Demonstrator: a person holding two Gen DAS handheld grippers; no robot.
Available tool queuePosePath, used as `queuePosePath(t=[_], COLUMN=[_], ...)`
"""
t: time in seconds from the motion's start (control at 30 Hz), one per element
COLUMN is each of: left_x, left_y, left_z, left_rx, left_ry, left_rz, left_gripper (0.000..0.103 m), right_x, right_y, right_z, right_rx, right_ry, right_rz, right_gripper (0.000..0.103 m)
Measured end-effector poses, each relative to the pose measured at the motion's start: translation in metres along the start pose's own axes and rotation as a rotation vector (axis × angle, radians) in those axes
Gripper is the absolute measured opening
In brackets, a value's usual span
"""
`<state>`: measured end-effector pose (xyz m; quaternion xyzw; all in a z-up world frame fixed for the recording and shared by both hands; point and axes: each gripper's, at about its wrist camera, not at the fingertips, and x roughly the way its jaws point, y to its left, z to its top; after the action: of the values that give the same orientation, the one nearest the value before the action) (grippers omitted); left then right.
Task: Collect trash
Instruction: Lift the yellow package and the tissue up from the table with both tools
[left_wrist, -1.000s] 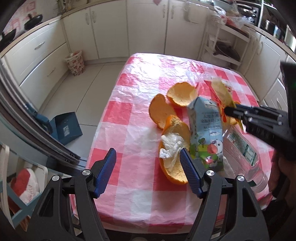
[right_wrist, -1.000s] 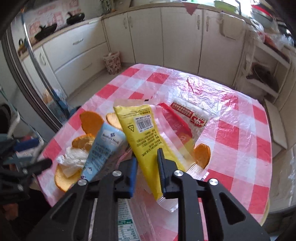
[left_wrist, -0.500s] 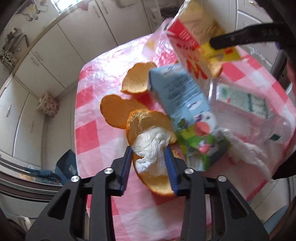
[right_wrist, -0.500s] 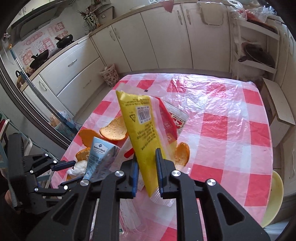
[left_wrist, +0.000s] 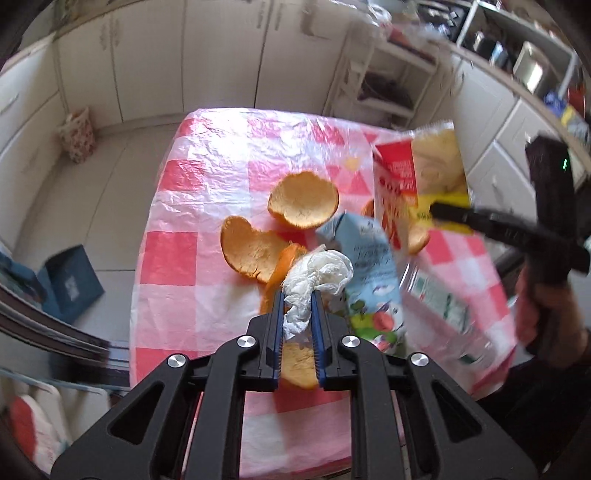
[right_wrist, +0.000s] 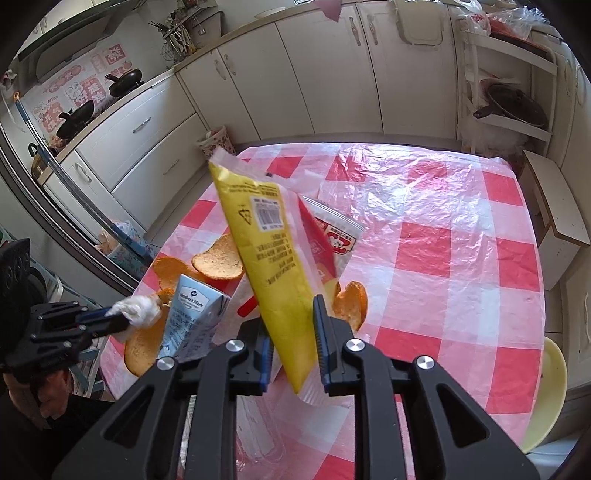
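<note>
The crumpled tissue (left_wrist: 314, 280) is clamped between the closed jaws of the left gripper (left_wrist: 297, 321), lifted above the orange peel (left_wrist: 295, 363). The yellow wrapper (right_wrist: 269, 258) is pinched by the right gripper (right_wrist: 291, 343), its long axis toward 11 o'clock. No trash bag is visible; the floral basket (left_wrist: 77, 134), possibly a bin, stands at 10 o'clock.

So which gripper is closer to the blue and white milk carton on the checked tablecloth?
Left. The left gripper, shut on the crumpled white tissue, sits right beside the blue and white milk carton. The right gripper holds the yellow snack wrapper above the table, farther off.
</note>
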<state>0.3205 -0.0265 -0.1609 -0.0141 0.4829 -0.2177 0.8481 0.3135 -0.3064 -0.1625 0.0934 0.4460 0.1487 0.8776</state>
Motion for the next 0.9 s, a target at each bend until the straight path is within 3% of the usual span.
queuePosePath(t=[0.1, 0.17, 0.23, 0.33, 0.53, 0.7, 0.8, 0.9], left_x=[-0.001, 0.005, 0.008, -0.001, -0.02, -0.027, -0.029, -0.031], left_y=[0.019, 0.019, 0.023, 0.029, 0.038, 0.031, 0.029, 0.025], left_z=[0.003, 0.003, 0.001, 0.003, 0.011, 0.015, 0.017, 0.018], left_rx=[-0.101, -0.112, -0.131, -0.159, -0.236, -0.255, -0.277, -0.281], left_ry=[0.011, 0.026, 0.037, -0.004, -0.095, -0.149, -0.162, -0.178], left_rz=[-0.078, 0.026, 0.063, 0.024, -0.125, -0.138, -0.132, -0.127], left_gripper=[0.013, 0.013, 0.013, 0.013, 0.013, 0.013, 0.013, 0.013], right_x=[0.002, 0.004, 0.005, 0.005, 0.005, 0.006, 0.006, 0.004], right_y=[-0.004, -0.006, -0.006, -0.002, 0.004, 0.001, 0.002, 0.005], right_z=[-0.001, -0.002, -0.002, -0.001, 0.003, 0.006, 0.008, 0.009], right_rx=[0.011, 0.017, 0.019, 0.013, 0.0, 0.019, 0.024, 0.017], right_ry=[0.005, 0.009, 0.011, 0.005, -0.015, -0.033, -0.042, -0.058], right_rz=[-0.007, -0.01, -0.011, -0.007, -0.002, -0.007, -0.005, 0.001], right_gripper=[0.023, 0.025, 0.027, 0.029, 0.036, 0.036, 0.034, 0.02])
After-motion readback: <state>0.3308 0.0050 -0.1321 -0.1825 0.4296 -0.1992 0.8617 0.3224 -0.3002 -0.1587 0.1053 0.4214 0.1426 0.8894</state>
